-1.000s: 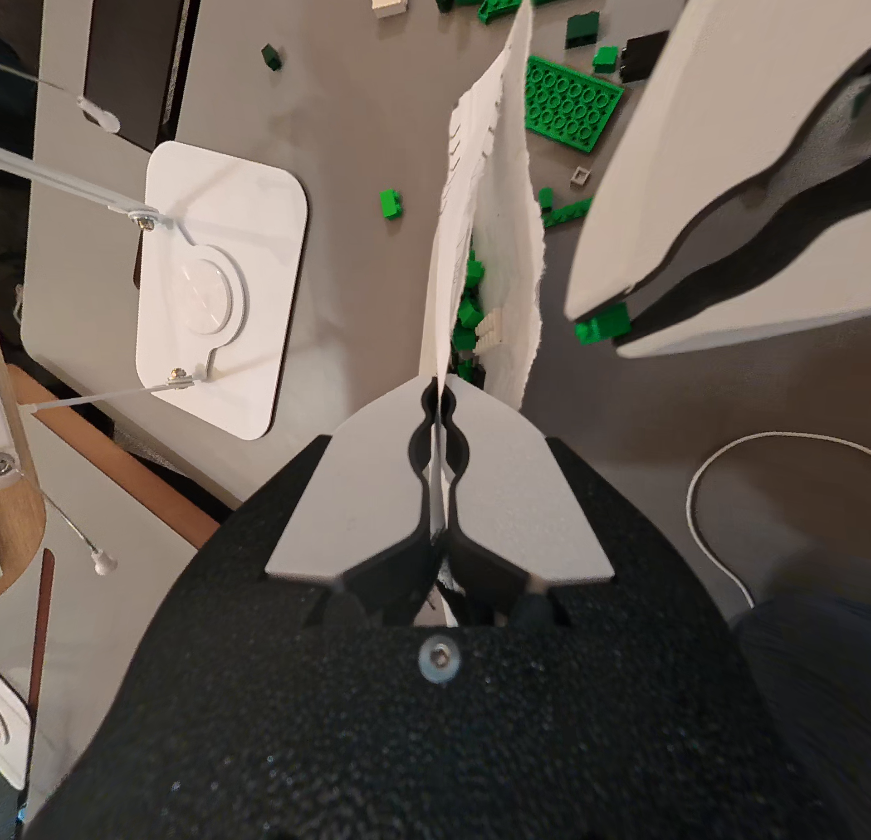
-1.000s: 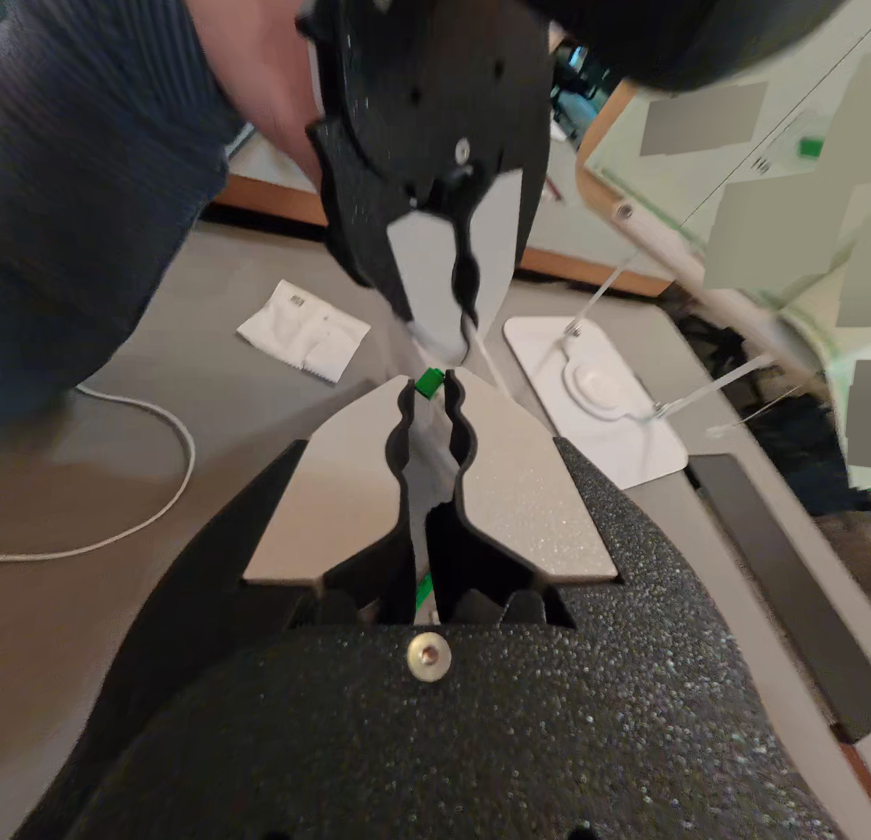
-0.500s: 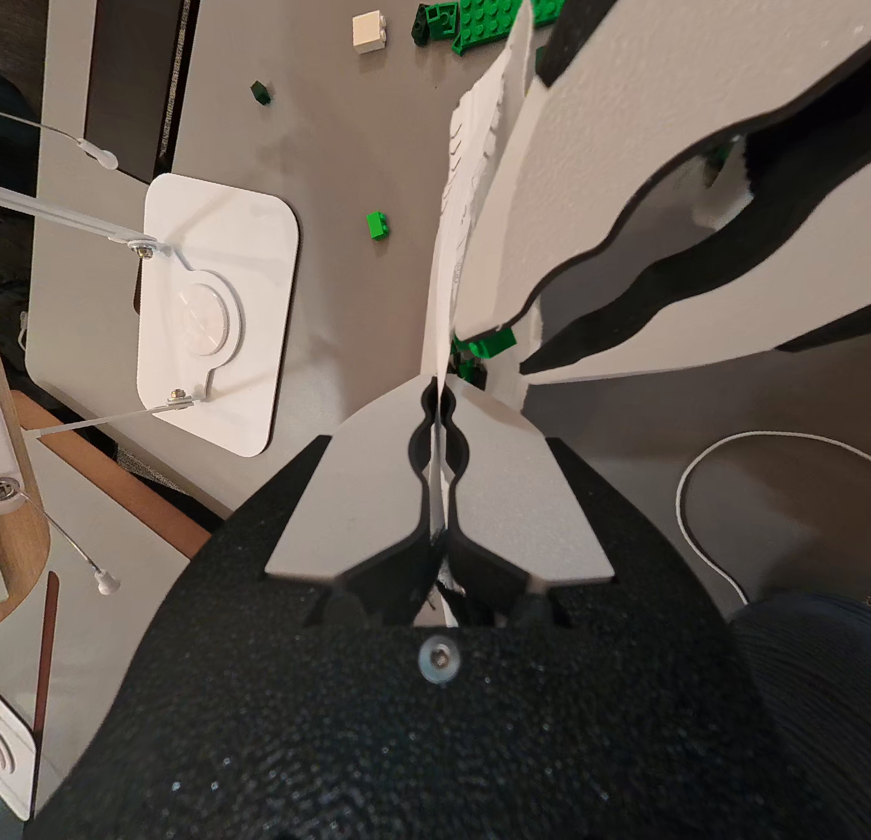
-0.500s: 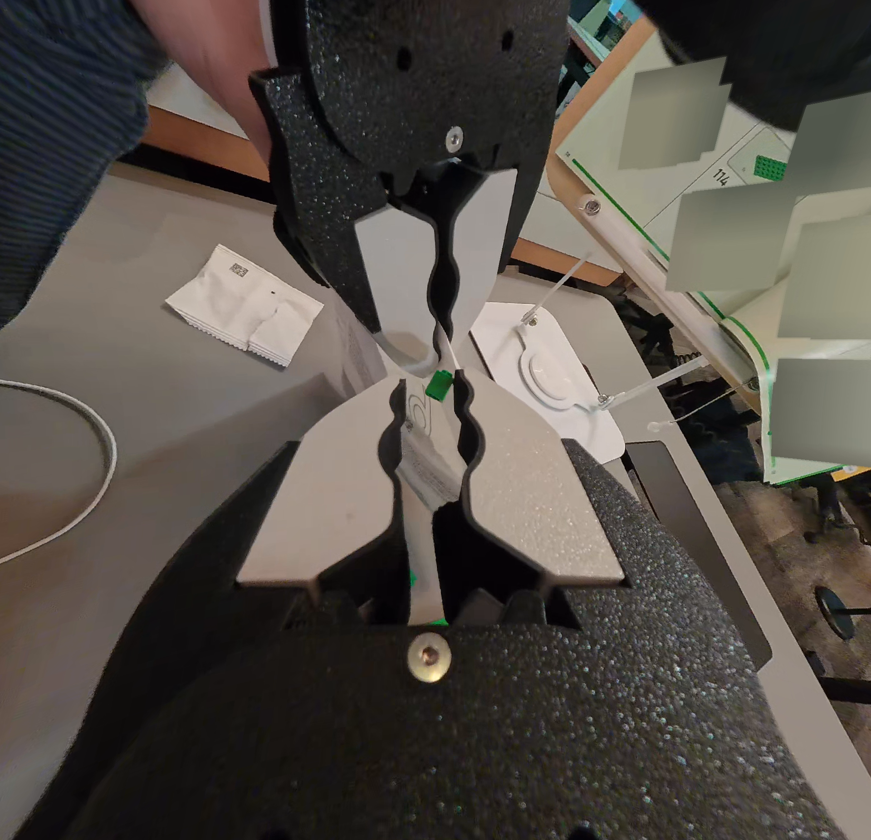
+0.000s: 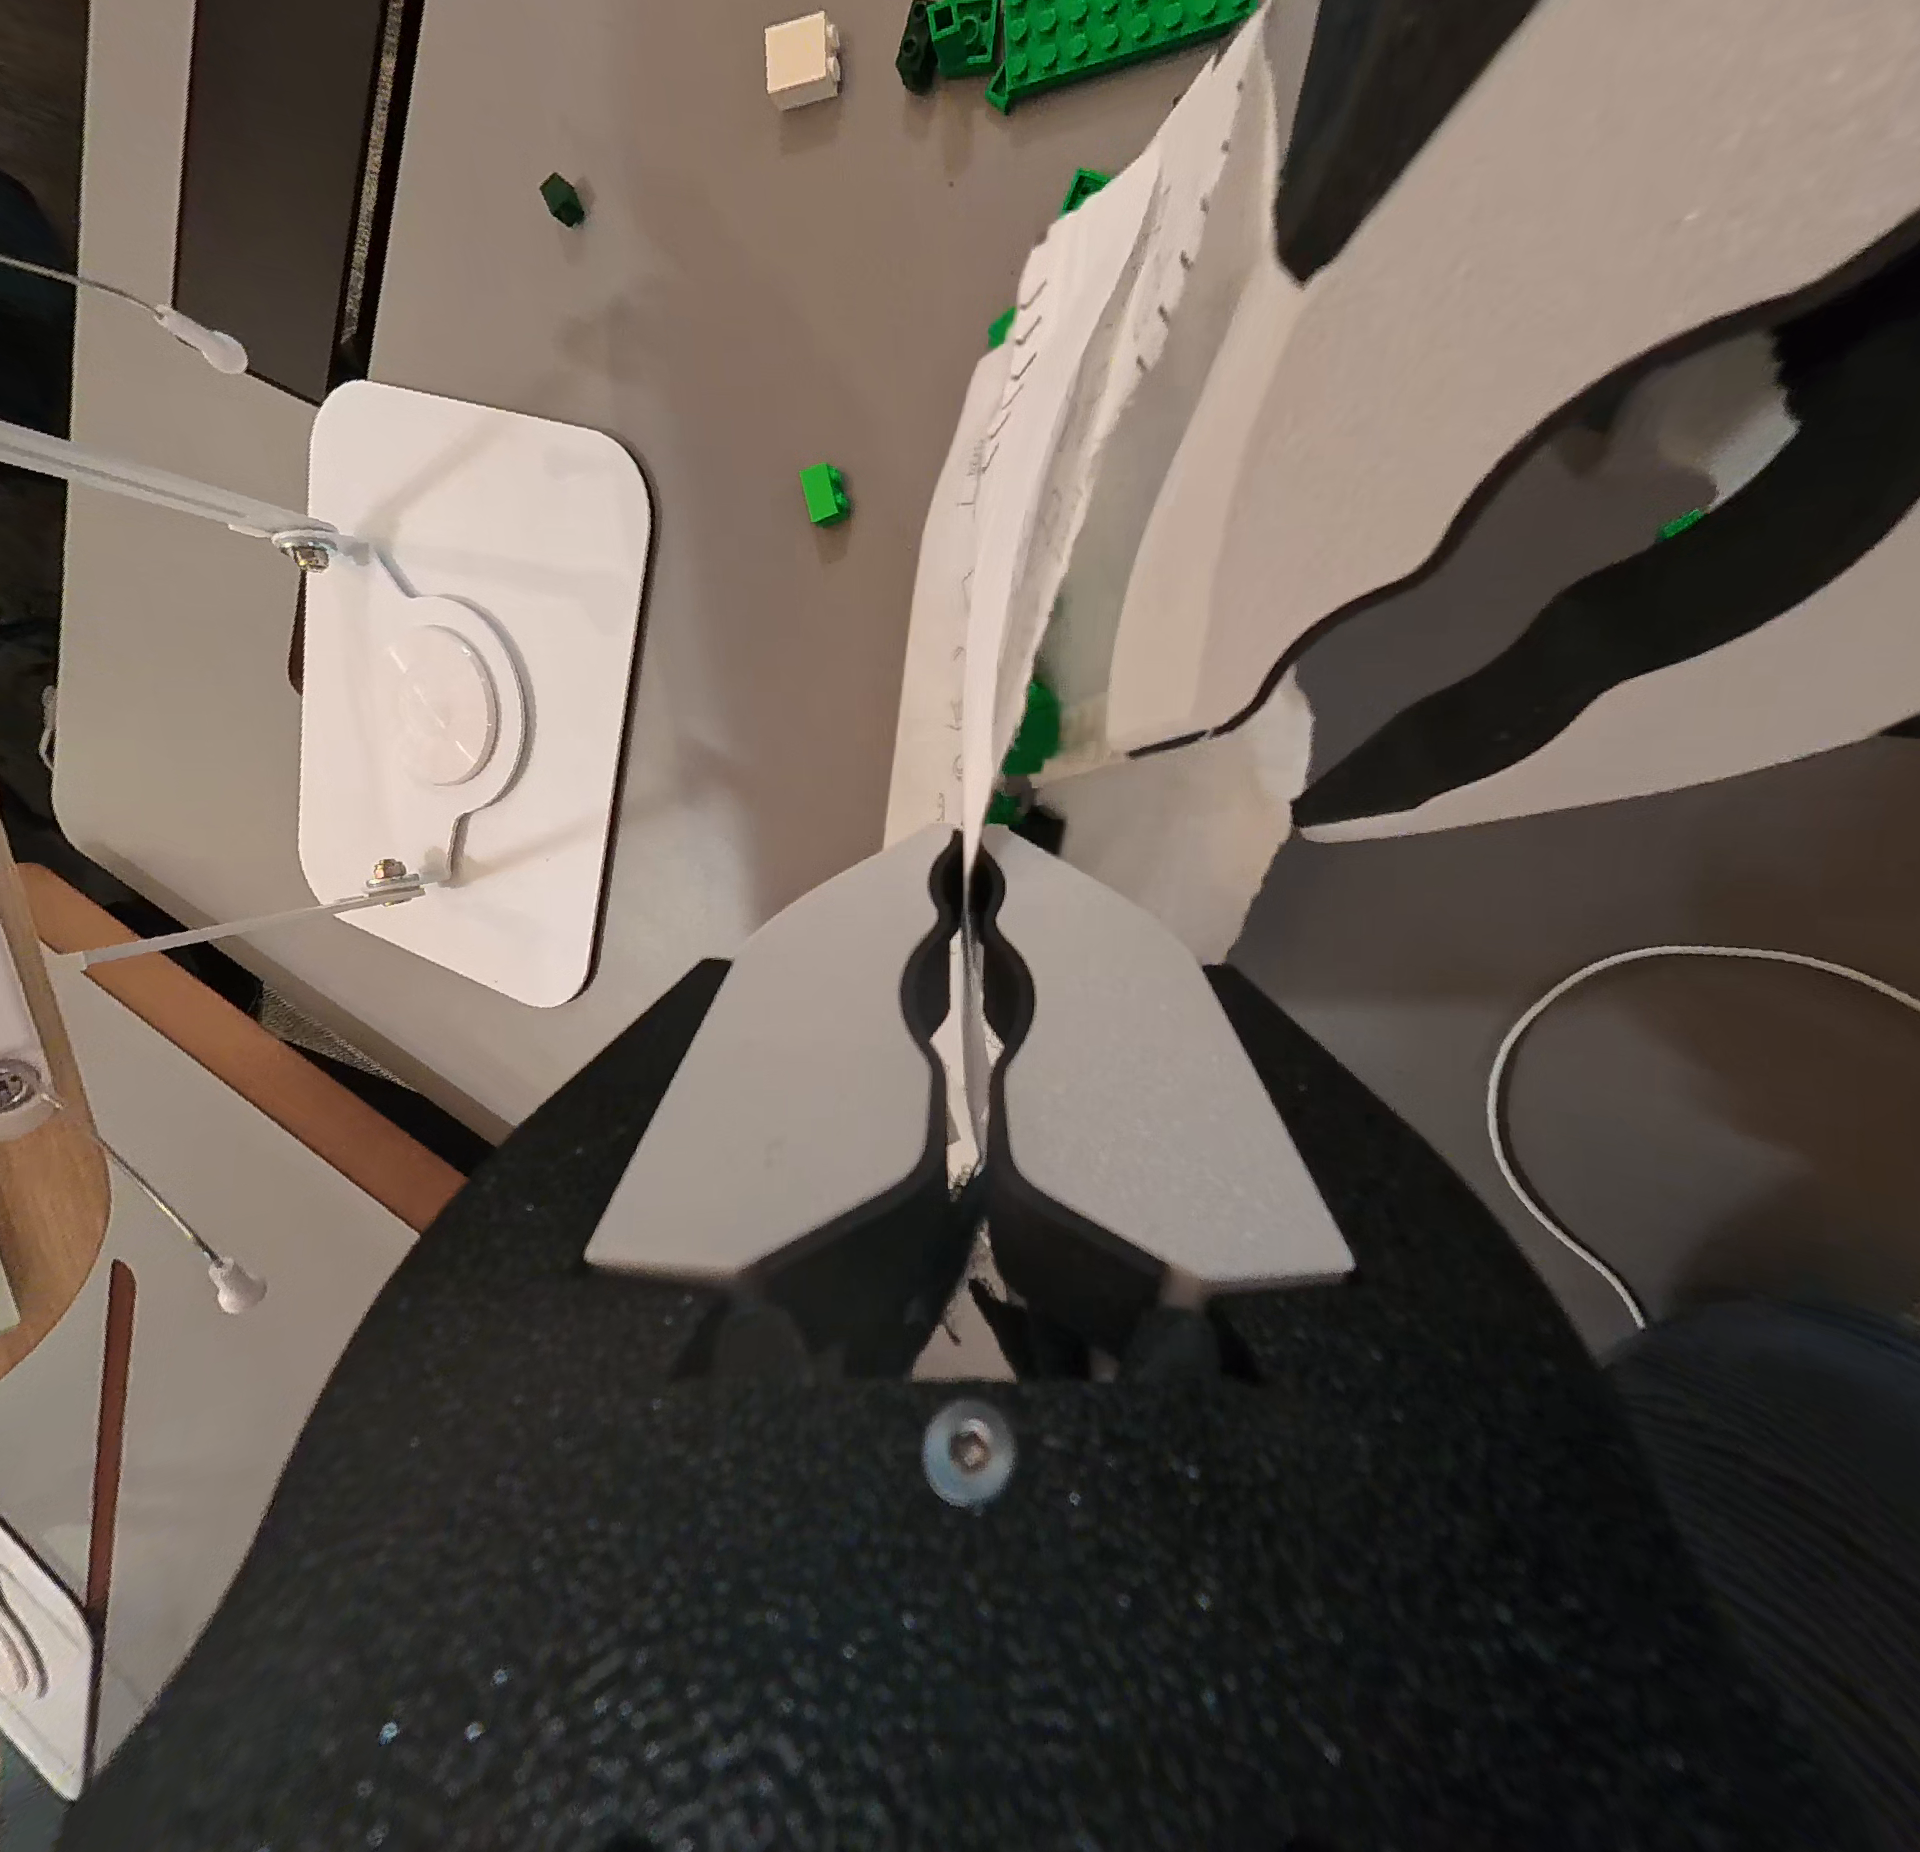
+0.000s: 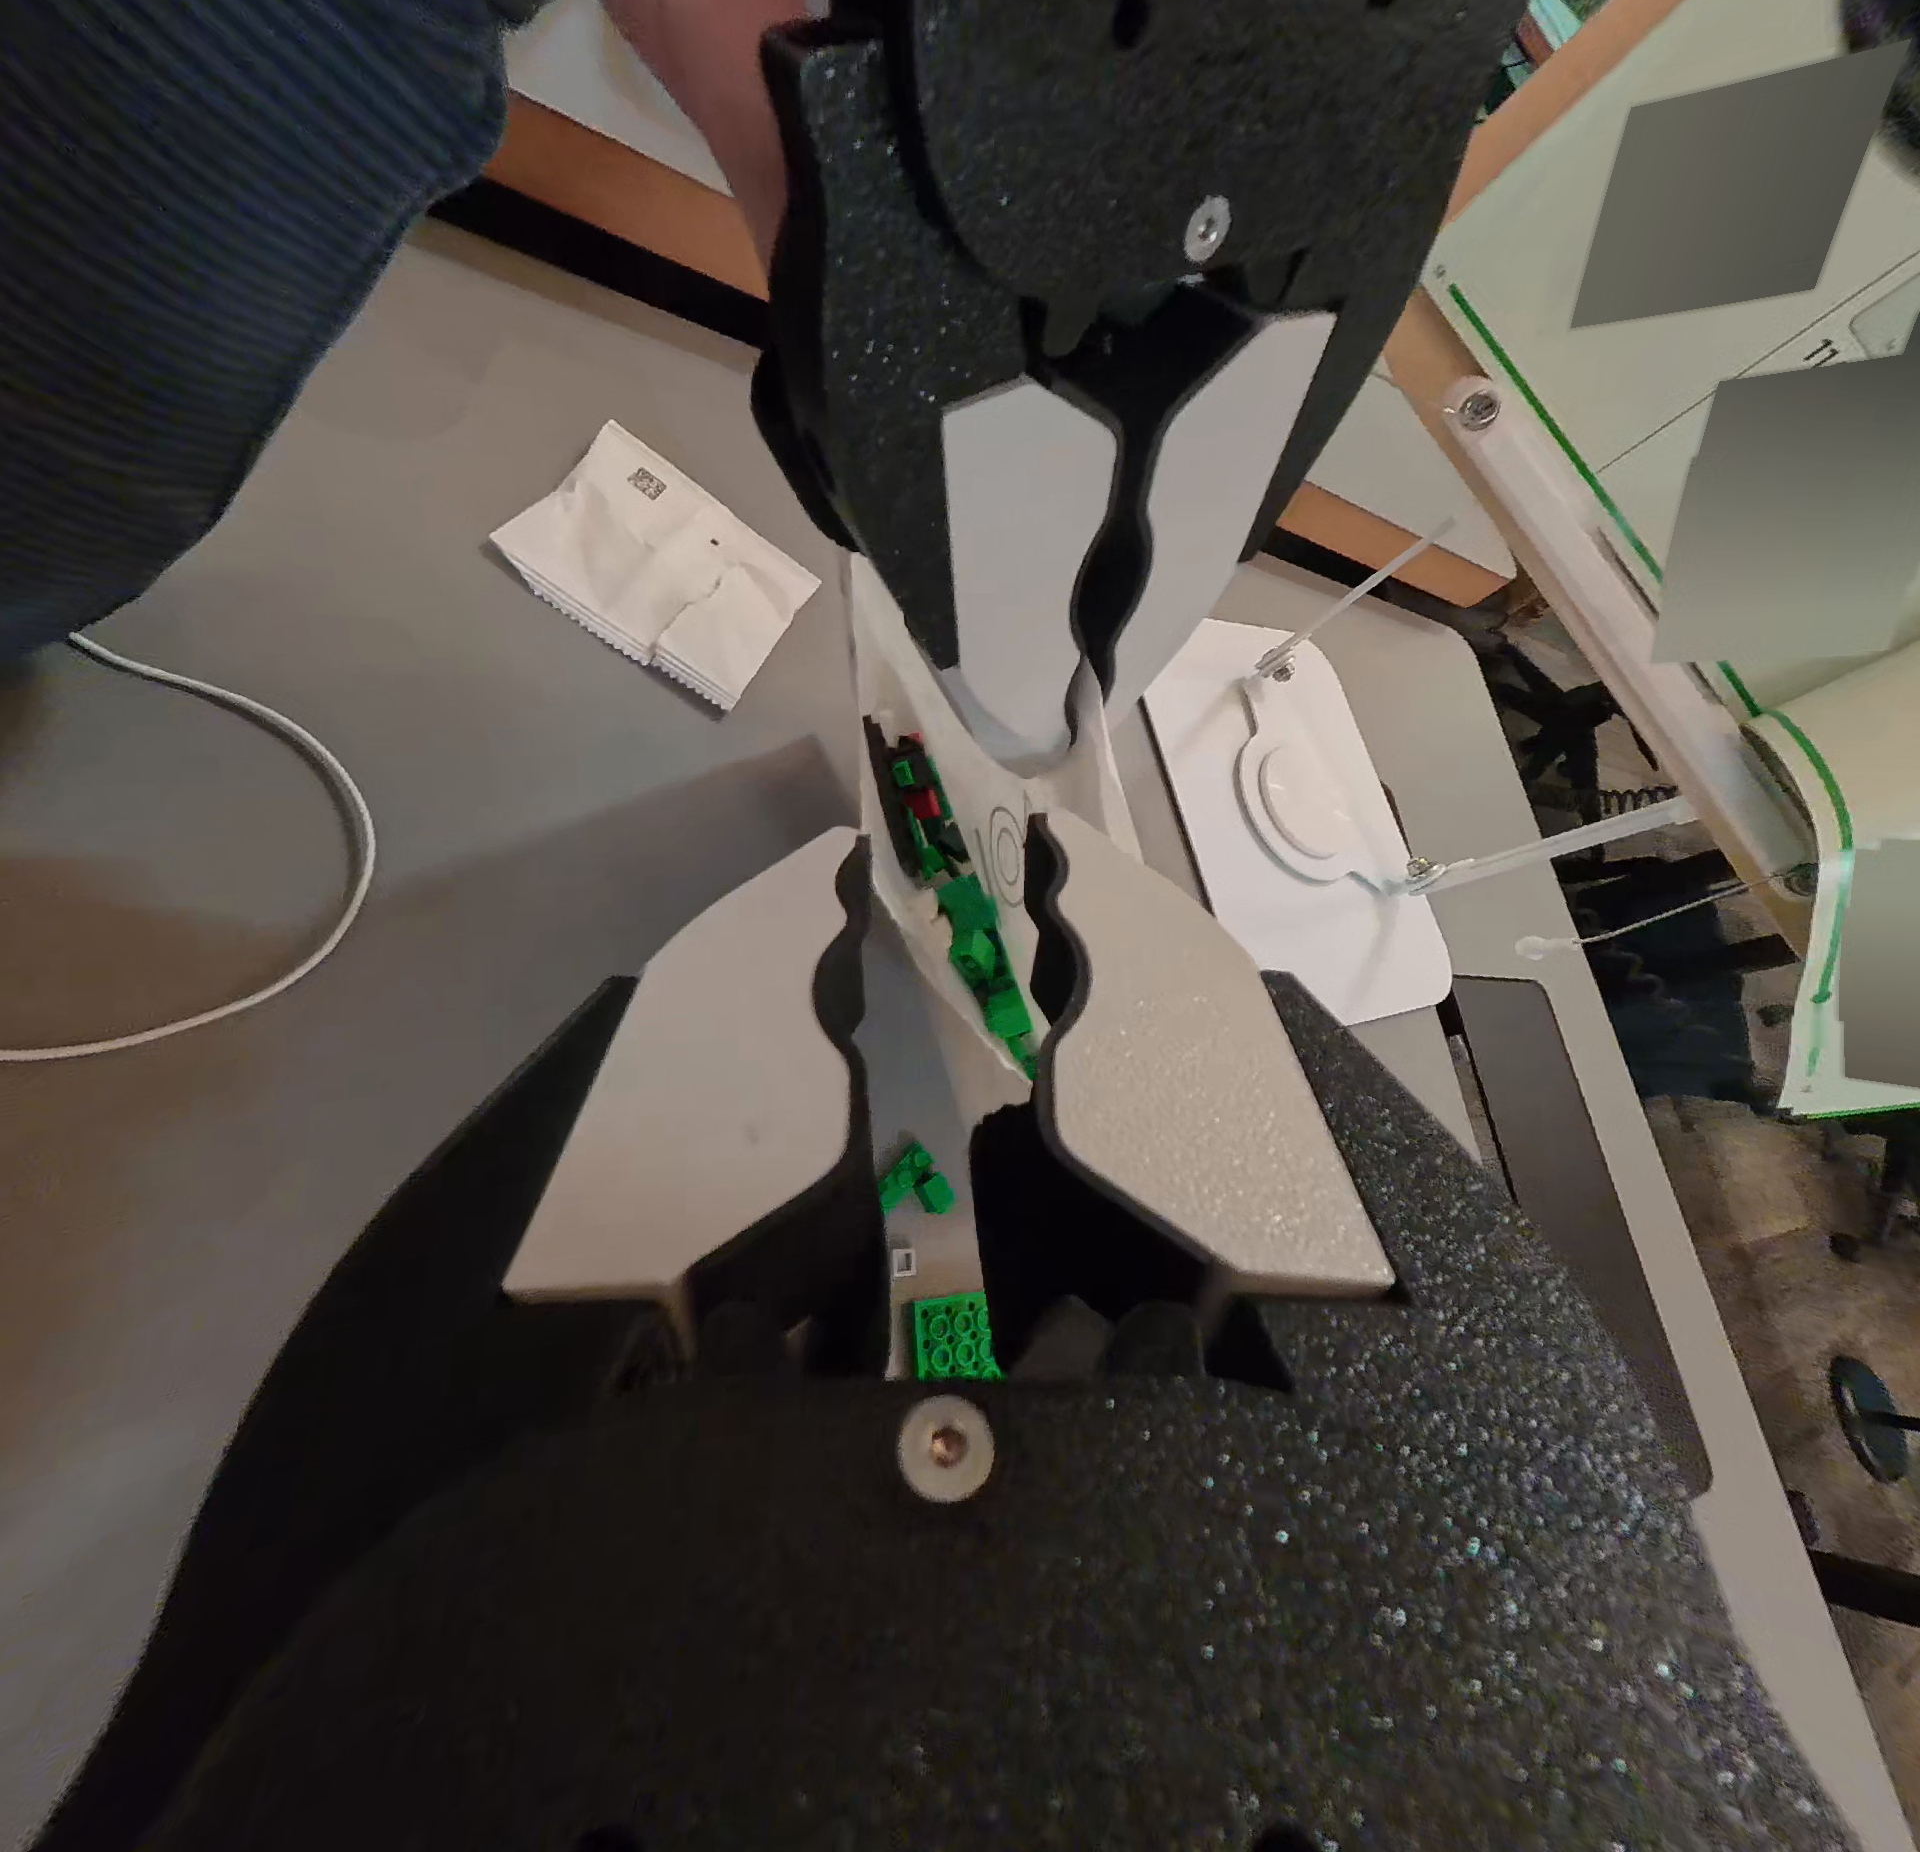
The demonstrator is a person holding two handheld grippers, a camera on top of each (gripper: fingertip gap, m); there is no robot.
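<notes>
Between the two tongs hangs a white paper bag (image 5: 1013,514) with a torn top and faint grey printing along its side, too skewed to read. The left tongs (image 5: 966,867) are closed tight on one edge of it. The right tongs (image 6: 940,846) stand parted with nothing between their fingers, one tip just beside the bag's open mouth. Inside the mouth lie small green bricks (image 6: 982,955) with a few red and black ones, partly hidden by the right finger. Left of the far tongs, an emptied white packet (image 6: 655,566) bearing a small square code lies flat on the grey bench (image 6: 312,1231). Beyond the bag, green plates (image 5: 1122,5), a cream brick (image 5: 802,52) and one loose green brick (image 5: 823,493) are scattered.
</notes>
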